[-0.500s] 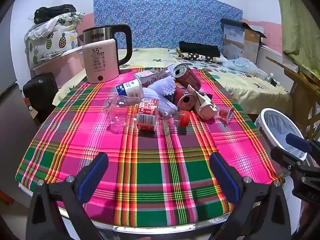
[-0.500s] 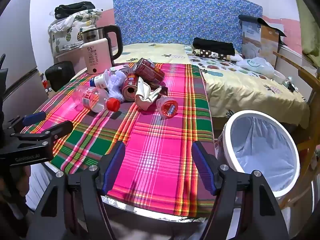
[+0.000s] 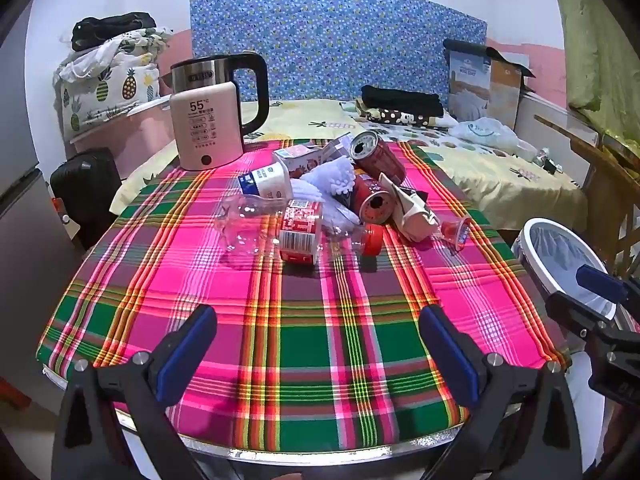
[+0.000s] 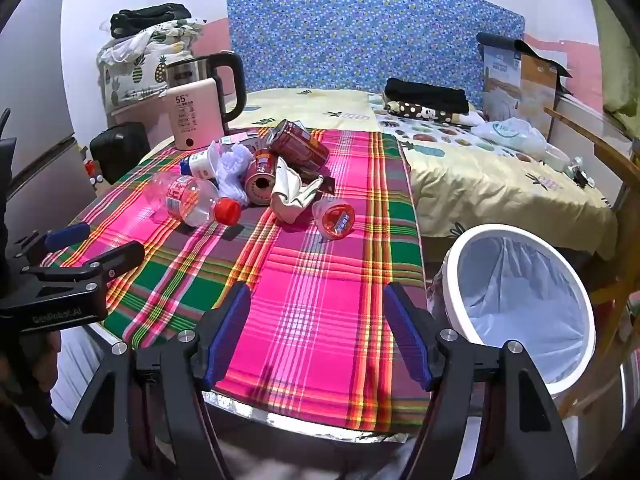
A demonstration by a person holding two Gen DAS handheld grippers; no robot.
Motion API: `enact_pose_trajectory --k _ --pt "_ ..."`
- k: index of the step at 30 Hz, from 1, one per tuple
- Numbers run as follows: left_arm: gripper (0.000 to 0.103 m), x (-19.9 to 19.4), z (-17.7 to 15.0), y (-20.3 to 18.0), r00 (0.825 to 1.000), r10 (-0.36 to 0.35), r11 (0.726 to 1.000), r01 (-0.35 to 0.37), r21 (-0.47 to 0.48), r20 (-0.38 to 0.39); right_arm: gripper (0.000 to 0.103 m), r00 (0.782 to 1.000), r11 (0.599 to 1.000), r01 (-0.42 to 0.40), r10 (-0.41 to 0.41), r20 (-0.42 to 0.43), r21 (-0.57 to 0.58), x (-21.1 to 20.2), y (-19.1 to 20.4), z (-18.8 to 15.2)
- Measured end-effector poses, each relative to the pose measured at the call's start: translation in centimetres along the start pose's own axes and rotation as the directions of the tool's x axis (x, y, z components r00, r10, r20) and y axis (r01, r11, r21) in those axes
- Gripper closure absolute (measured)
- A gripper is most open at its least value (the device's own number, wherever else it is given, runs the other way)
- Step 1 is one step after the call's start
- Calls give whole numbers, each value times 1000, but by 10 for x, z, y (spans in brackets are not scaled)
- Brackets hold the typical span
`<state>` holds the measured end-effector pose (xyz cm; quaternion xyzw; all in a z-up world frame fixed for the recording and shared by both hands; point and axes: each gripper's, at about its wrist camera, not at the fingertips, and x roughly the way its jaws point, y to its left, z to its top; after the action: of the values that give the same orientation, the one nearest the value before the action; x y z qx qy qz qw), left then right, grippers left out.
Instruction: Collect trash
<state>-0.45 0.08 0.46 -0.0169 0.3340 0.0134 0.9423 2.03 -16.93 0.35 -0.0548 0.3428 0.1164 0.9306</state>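
Note:
A pile of trash lies mid-table on the plaid cloth (image 3: 312, 320): a clear plastic bottle (image 3: 280, 228) with a red cap (image 4: 227, 211), two red cans (image 3: 374, 202) (image 4: 298, 146), a white-blue cup (image 3: 266, 182), white tissue (image 3: 332, 184), a crumpled carton (image 3: 412, 210) and a small red-lidded cup (image 4: 336, 216). My left gripper (image 3: 318, 352) is open and empty over the near table edge. My right gripper (image 4: 318, 332) is open and empty near the table's right front. A white bin with a liner (image 4: 516, 300) stands beside the table, right of the right gripper.
A pink-and-steel electric kettle (image 3: 212, 120) stands at the table's back left. A bed (image 4: 500, 168) lies behind and to the right. A wooden chair (image 4: 612, 168) is behind the bin. A black suitcase (image 3: 86, 188) stands left of the table.

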Motion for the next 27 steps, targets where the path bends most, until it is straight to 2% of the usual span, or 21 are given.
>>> enact_pose_trajectory --k 4,27 --pt "1 -3 0 2 1000 -2 1000 2 -2 2 33 1000 1000 3 -3 8 -5 -11 -2 3" --pt "1 -6 2 4 1000 0 1000 0 -4 4 33 1000 1000 5 -5 10 -8 -12 -1 4"
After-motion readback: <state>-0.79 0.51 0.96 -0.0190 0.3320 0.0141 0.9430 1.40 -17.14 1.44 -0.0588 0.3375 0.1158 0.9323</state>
